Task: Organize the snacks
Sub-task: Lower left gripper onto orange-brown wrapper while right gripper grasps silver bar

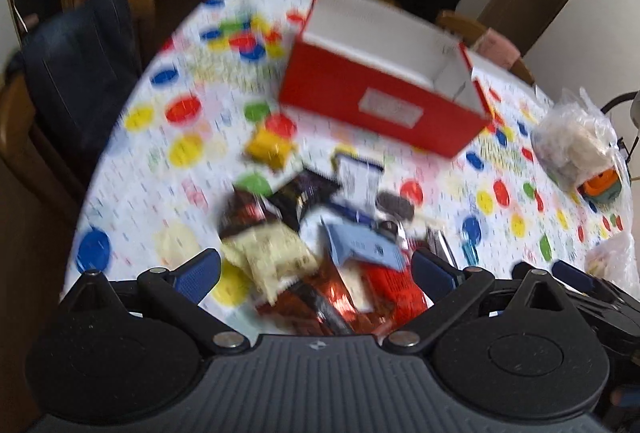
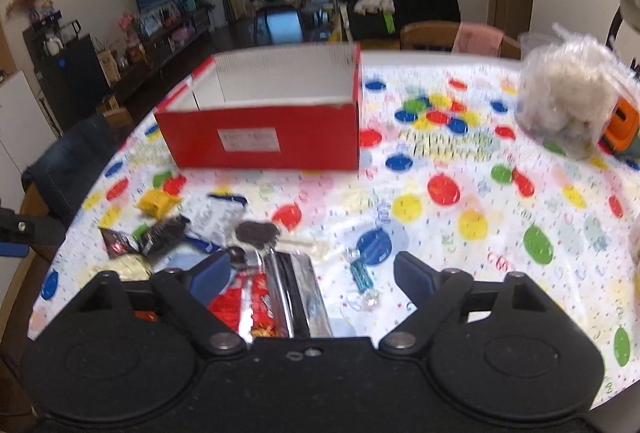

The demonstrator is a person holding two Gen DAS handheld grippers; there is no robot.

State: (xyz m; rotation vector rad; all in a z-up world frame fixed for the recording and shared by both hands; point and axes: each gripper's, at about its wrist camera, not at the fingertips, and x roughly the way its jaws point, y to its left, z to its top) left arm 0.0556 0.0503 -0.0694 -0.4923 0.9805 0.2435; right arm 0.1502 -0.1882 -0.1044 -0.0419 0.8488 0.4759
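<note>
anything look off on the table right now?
Snacks lie in a loose overlapping heap on the table, none visibly in the red box, though its floor is hidden. Nothing looks spilled or torn; frames are blurred.

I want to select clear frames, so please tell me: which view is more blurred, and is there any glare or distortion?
Left wrist view: strong motion blur over the snack pile and red box. Right wrist view: sharper, only mild blur; the box label stays unreadable, and the silver wrapper shows glare. Both views: fisheye bending curves the table edge.
</note>
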